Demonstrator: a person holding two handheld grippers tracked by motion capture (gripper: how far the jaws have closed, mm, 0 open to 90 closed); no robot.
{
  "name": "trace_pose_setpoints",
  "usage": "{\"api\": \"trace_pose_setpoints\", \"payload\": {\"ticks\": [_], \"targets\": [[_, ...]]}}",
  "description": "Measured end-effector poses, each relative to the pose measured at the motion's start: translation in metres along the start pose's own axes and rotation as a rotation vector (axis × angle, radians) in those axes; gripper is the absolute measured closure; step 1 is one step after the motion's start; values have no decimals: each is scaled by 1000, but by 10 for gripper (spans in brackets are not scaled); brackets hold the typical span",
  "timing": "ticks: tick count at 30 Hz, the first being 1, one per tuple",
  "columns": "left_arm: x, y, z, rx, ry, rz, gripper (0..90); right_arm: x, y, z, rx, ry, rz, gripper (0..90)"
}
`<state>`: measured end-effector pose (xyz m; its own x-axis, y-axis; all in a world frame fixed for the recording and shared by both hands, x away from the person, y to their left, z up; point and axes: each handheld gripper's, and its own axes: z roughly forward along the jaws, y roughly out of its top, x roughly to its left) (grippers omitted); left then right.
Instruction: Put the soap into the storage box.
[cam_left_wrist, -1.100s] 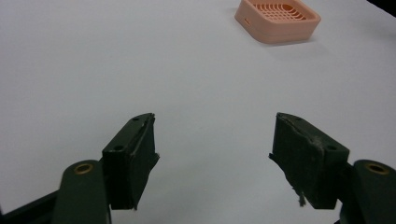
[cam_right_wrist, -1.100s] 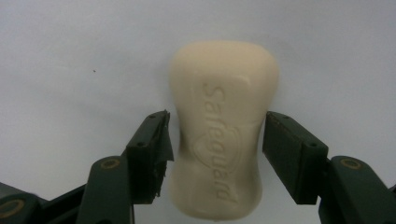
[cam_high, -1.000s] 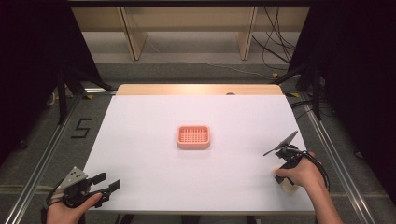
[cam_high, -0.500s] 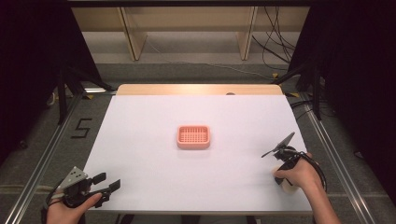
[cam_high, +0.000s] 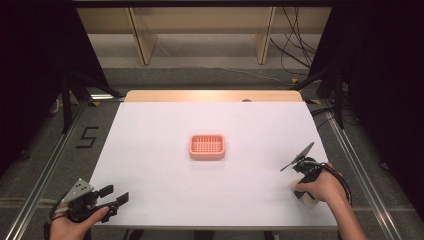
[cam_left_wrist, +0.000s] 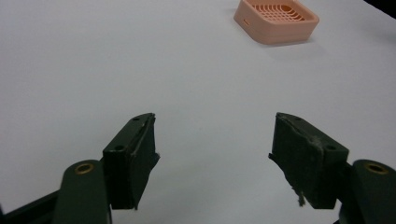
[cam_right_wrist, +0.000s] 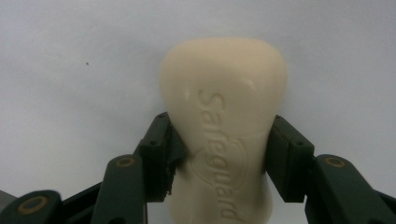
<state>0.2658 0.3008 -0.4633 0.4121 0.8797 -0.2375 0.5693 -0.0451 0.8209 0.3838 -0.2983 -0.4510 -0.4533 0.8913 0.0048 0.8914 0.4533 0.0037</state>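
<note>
A cream soap bar (cam_right_wrist: 224, 135) stamped "Safeguard" lies on the white table (cam_high: 165, 200) at the near right. My right gripper (cam_right_wrist: 220, 119) has just been closing, and its pads (cam_right_wrist: 161, 154) now press on both sides of the bar. From the high view, the right gripper (cam_high: 300, 186) points down under the person's hand, with a bit of the soap bar (cam_high: 308, 201) showing beneath it. My left gripper (cam_high: 117, 194) rests at the near left corner, open and holding nothing (cam_left_wrist: 215, 140). A pink slotted soap dish (cam_high: 206, 146) sits mid-table, also far ahead in the left gripper view (cam_left_wrist: 276, 19).
The white table ends in a wooden strip (cam_high: 210, 96) at the far edge. Metal rails (cam_high: 45, 175) run along both sides on the floor. Black cables (cam_high: 295, 45) lie beyond the table at the back right.
The right gripper's top plate has dipped slightly as its jaws closed. Both hands stayed in place, and the left gripper is unchanged.
</note>
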Motion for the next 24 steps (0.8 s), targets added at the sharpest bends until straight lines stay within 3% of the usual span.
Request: {"api": "trace_pose_setpoints", "payload": {"ticks": [4, 10, 15, 17, 19, 22, 24], "targets": [[0, 0, 0, 0, 1, 5, 299, -1, 0, -2, 15, 17, -20, 498], [0, 0, 0, -1, 3, 8, 300, 1, 1, -5, 12, 3, -55, 499], [1, 0, 0, -4, -5, 7, 300, 0, 2, -8, 22, 4, -51, 500], [1, 0, -1, -5, -4, 7, 300, 2, 2, -10, 19, -5, -27, 501], [1, 0, -1, -5, -3, 5, 300, 0, 2, -11, 13, -6, -49, 501], [1, 0, -1, -6, -1, 6, 300, 0, 2, -12, 1, -2, -44, 502], [0, 1, -1, -3, 9, 5, 301, 1, 2, -12, -3, -10, -16, 502]]}}
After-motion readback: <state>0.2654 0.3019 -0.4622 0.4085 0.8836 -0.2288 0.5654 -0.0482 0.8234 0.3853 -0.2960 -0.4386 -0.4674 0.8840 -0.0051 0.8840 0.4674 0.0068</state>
